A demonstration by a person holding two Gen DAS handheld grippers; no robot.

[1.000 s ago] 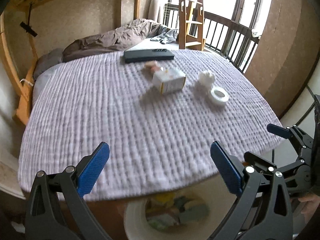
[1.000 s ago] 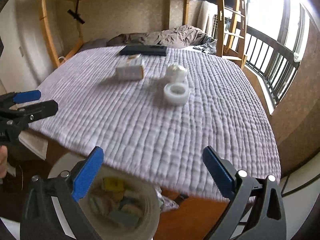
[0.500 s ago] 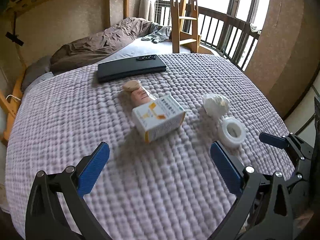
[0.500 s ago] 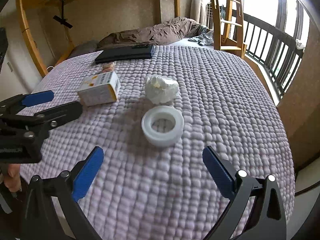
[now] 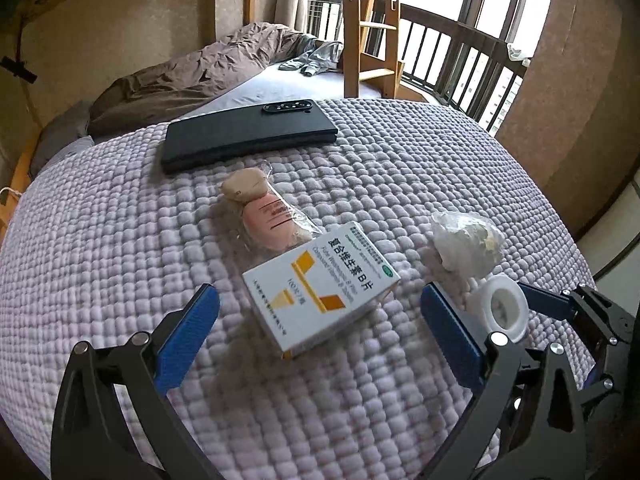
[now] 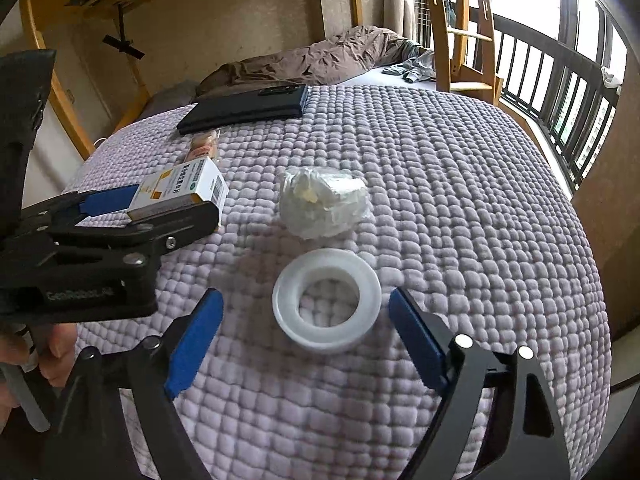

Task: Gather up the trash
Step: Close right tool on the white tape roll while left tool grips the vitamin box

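Daylight enters past a dark railing [image 5: 460,52] beside a wooden ladder [image 5: 370,32] and beige wall [image 5: 132,28].
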